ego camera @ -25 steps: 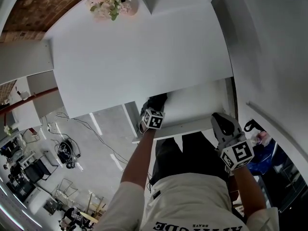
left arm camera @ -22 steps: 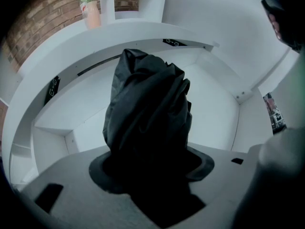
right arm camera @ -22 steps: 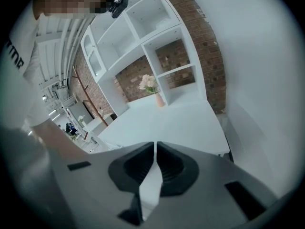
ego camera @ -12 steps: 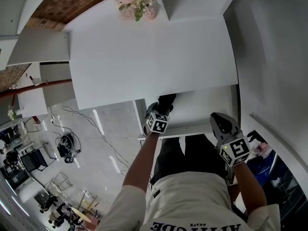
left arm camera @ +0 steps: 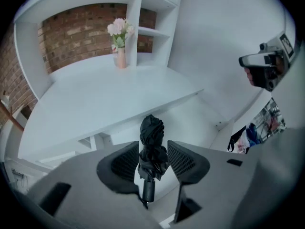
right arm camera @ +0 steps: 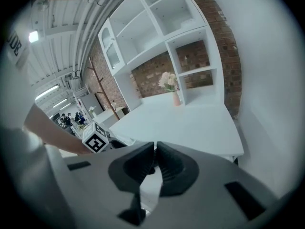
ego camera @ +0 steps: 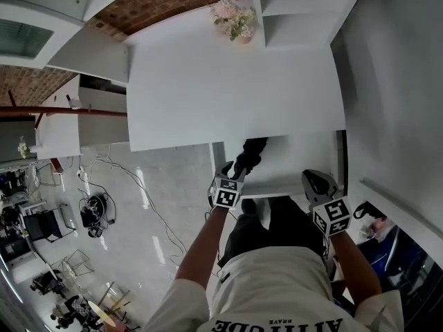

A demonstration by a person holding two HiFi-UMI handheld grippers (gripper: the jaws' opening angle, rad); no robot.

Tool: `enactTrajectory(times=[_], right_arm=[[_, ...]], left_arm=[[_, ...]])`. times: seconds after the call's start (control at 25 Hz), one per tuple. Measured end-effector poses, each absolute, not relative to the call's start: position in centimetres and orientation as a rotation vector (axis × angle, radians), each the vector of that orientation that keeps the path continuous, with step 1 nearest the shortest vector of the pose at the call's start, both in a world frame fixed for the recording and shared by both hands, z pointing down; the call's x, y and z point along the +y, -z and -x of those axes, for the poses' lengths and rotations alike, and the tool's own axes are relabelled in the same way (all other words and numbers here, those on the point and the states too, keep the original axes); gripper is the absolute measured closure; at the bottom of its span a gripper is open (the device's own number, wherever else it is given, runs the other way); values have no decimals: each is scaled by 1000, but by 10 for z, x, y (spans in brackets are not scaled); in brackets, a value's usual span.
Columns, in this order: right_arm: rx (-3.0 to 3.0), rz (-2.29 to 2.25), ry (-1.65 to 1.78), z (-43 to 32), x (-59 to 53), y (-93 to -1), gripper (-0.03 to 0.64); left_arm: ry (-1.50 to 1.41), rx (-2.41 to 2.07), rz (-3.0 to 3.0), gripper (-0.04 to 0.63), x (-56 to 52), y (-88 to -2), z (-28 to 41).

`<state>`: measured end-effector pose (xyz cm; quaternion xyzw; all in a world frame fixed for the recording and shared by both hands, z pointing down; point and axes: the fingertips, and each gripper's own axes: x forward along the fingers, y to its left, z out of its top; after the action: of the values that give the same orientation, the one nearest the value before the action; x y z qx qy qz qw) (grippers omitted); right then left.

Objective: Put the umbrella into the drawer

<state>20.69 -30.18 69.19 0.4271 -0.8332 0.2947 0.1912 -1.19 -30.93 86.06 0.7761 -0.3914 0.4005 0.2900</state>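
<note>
Left gripper (left arm camera: 152, 144): your jaws have just been closing, now clamped on the folded black umbrella (left arm camera: 151, 130) | umbrella: held up over the left end of the open drawer (ego camera: 304, 154) | right gripper (right arm camera: 155, 149): your jaws together, nothing between them

Folded umbrella held over the open drawer, seen from above

The left gripper (ego camera: 236, 176), its marker cube turned up to the camera, has just been closing its jaws with the black umbrella (ego camera: 250, 154) between them. The umbrella juts forward over the near left corner of the white drawer (ego camera: 304, 156), which stands pulled out from under the white desk (ego camera: 235, 81). The right gripper (ego camera: 313, 177) hovers at the drawer's front edge, well apart from the umbrella. A vase of pink flowers (ego camera: 234, 19) stands at the desk's far edge. Cables (ego camera: 93, 209) lie on the grey floor (ego camera: 163, 185) to the left.
</note>
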Motion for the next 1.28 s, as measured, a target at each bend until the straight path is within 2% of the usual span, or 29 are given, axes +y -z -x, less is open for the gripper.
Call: enactTrajectory(times=[0.4,0.84,1.28], right_arm=[[-2322,-1284,-714,-173,-254,-656,583],[-2310,-1397,-575,-140,-205,-608,583],[-2311,-1539,-515,-125,-122,-552,583]], left_arm=[[-809,-1157,-2170,433,-273,-766,57],[-542,-1265,-2254,553,-224,-675,116],[-288,-1250,-2414,569,-159,-568,169]])
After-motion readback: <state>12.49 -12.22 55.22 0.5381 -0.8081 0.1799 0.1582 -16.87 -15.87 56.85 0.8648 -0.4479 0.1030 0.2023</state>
